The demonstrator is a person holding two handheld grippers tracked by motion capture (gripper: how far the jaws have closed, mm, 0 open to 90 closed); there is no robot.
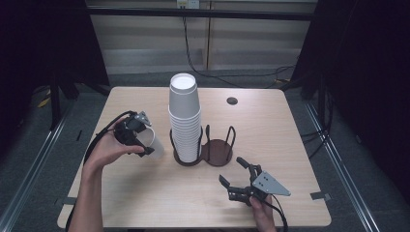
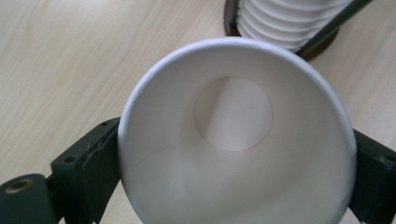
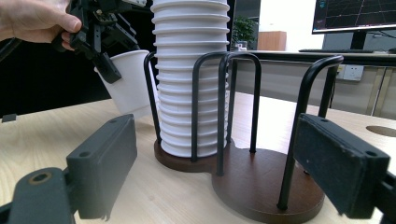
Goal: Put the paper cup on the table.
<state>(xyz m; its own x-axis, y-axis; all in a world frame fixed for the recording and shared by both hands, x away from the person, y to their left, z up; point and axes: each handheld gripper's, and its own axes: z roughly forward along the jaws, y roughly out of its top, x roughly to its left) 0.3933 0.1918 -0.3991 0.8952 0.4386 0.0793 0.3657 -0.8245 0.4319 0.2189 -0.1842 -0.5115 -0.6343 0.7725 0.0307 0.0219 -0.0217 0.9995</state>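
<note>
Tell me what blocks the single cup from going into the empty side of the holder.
Nothing lies in the empty ring itself. The cup, held in the left hand-held gripper, sits left of the tall cup stack, which stands between them; going over or around looks necessary. The right hand-held gripper waits open nearby.

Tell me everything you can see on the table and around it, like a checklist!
Surface: light wooden table with a dark round hole near the far edge.
Job's things: a tall stack of white paper cups standing in one side of a dark two-place wire holder; the other side is empty. One single cup is held apart from the stack.
Clutter: nothing seen.
Tongs: left tongs shut on the single cup, raised left of the holder; right tongs open, low near the holder, holding nothing.
Cables: a black cable trails from the left tongs; another hangs on the far wall.
Surroundings: grey floor, dark curtains at both sides.
</note>
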